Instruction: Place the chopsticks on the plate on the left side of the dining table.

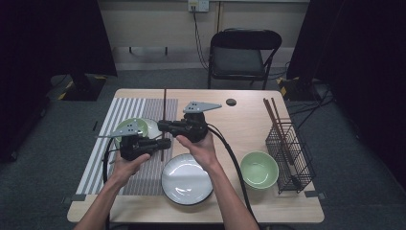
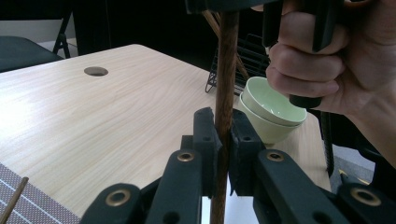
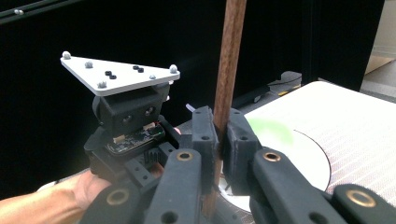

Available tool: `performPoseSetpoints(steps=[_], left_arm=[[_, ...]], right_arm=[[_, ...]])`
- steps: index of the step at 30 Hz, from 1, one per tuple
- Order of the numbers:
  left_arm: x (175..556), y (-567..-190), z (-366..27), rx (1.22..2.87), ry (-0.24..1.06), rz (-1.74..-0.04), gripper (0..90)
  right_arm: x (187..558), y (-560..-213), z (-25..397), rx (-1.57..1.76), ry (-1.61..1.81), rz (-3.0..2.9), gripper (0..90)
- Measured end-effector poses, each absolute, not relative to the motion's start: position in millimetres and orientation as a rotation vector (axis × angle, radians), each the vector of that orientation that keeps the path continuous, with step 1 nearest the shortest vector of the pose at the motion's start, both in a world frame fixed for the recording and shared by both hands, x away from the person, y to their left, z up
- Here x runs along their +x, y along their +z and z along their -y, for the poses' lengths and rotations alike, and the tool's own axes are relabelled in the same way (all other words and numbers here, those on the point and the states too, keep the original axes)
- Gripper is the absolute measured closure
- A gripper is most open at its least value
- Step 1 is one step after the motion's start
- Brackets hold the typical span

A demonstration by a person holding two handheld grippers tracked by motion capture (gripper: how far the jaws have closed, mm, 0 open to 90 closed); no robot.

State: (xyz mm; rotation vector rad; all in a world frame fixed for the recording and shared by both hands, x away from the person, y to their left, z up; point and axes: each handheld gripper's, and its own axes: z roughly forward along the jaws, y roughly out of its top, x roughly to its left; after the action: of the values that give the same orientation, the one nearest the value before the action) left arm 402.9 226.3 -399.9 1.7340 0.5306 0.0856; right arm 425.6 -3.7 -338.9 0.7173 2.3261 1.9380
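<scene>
- Overhead, in the high view, both forearms come in from the bottom edge and the hands meet above the striped placemat (image 1: 103, 143), over the left half of the surface (image 1: 239, 124). The left gripper (image 1: 165, 143) points right, the right gripper (image 1: 160, 126) points left, and both meet the chopstick (image 1: 164, 103), which stands upright between them, just behind the white plate (image 1: 186, 184).
- In the left gripper view, the jaws are closed tight on the dark wooden chopstick (image 2: 225, 93), which runs straight up between them. The person's right hand (image 2: 317, 60) grips its tool just above. A green bowl (image 2: 271, 107) sits beyond.
- In the right gripper view, the jaws clamp the same chopstick (image 3: 229, 70) low on its length; the left gripper's body with its grey plate (image 3: 116, 74) sits just beside.
</scene>
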Motion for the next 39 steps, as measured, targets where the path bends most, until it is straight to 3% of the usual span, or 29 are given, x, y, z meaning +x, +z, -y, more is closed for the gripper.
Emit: performPoseSetpoints(steps=[22, 24, 25, 28, 29, 39], left_arm=[[400.7, -396.3, -224.0, 1.744, 0.082, -0.524, 83.8], [400.3, -396.8, -224.8, 1.747, 0.074, -0.529, 84.0], [400.7, -397.4, -225.4, 1.756, 0.075, -0.531, 84.0], [401.7, -398.1, -225.5, 1.756, 0.068, -0.536, 84.0], [402.1, -398.3, -225.1, 1.759, 0.062, -0.538, 84.1], [400.6, -397.9, -221.6, 1.774, 0.063, -0.530, 84.1]], right_arm=[[429.4, -336.2, 19.6, 0.746, 1.935, -2.307, 81.3], [429.2, -338.1, 19.9, 0.756, 1.926, -2.293, 75.9], [430.4, -338.7, 21.7, 0.767, 1.915, -2.288, 65.6], [431.1, -337.7, 24.2, 0.774, 1.911, -2.278, 62.3], [431.3, -335.9, 26.2, 0.762, 1.900, -2.263, 56.9], [436.8, -332.4, 41.2, 0.825, 1.854, -2.199, 44.5]])
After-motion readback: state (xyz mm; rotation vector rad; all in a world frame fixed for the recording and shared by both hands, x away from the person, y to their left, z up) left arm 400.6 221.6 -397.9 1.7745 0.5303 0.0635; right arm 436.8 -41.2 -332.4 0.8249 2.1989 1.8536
